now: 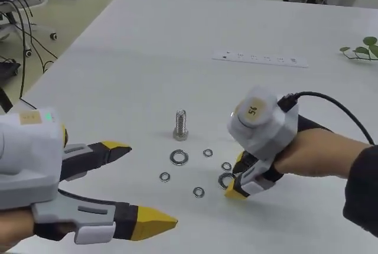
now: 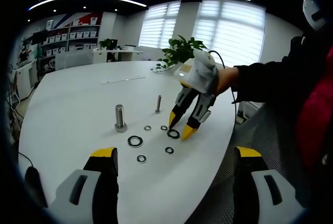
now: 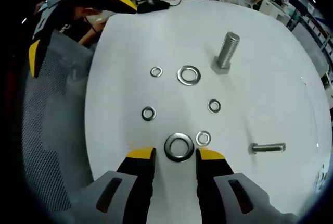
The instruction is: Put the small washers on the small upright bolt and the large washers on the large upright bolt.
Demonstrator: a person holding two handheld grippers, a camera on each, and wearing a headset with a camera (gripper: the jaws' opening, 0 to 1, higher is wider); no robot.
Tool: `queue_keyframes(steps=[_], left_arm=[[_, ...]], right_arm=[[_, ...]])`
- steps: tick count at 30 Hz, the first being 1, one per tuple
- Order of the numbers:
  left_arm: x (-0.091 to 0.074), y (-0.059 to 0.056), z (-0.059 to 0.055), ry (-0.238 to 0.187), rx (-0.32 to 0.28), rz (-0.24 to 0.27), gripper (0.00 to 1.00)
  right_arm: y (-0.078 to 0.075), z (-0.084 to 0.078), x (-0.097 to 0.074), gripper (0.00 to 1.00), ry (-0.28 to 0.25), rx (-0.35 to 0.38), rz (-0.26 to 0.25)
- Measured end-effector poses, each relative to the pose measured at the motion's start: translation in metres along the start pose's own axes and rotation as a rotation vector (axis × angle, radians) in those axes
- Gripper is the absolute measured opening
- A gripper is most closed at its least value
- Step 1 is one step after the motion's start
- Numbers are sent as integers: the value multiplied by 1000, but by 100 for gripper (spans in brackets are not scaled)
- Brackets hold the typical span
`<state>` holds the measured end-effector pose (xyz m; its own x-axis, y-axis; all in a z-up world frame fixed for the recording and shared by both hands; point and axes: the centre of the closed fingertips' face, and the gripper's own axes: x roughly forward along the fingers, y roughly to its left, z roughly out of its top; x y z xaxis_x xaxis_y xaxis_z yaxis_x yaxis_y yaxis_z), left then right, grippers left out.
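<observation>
Left gripper (image 1: pixel 149 186): nearest, jaws spread, carries nothing, waits aside.
Right gripper (image 3: pixel 175 154): jaws spread, one on each side of a large washer (image 3: pixel 167 147) that lies flat on the table (image 1: pixel 147 59), probably to pinch it.
Large bolt (image 3: pixel 227 52): upright at 1 o'clock from this washer, its likely goal.
Small bolt (image 3: pixel 268 147): at 3 o'clock.
Small washers (image 3: pixel 203 138): loose on the table.

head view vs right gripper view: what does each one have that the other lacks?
Head view alone of the two: the hand holding the right gripper, and its cable. Right gripper view alone of the two: the small bolt. Both: large bolt, loose washers, open left gripper.
</observation>
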<state>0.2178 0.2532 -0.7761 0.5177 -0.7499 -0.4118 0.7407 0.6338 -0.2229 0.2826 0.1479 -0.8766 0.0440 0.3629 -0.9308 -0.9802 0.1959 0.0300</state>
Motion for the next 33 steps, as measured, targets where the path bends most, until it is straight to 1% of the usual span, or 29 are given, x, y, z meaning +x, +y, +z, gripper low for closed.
queue_keyframes(steps=[4,7,9,13,15,16,17,18,22,25,29,33], left_arm=[[1,1,-1,5,6,1,92],[1,1,-4,25,21,7,92],[2,3,-5,29,22,14,92],[2,4,-7,38,28,22,92],[3,6,-8,52,37,33,92],[4,6,-10,67,45,34,92],[5,6,-10,68,46,35,92],[6,7,-11,78,53,40,92],[6,7,-10,91,77,47,91],[7,8,-9,90,79,47,91],[9,11,-8,97,82,60,91],[9,16,-7,93,81,79,90]], right_arm=[[-2,1,1,32,22,-11,0],[-2,0,1,30,43,-33,-13],[-3,-1,1,29,55,-51,-23],[-2,-1,1,28,66,-56,-20],[-2,-1,2,28,70,-60,-18],[-1,-1,2,27,72,-63,-17],[-1,-1,2,26,74,-66,-15],[-1,-1,2,25,75,-73,-18],[-2,-1,3,25,89,-72,-17],[-2,-1,3,24,95,-74,-19],[-3,-1,2,23,94,-54,-23],[-4,-1,2,23,91,-38,-26]])
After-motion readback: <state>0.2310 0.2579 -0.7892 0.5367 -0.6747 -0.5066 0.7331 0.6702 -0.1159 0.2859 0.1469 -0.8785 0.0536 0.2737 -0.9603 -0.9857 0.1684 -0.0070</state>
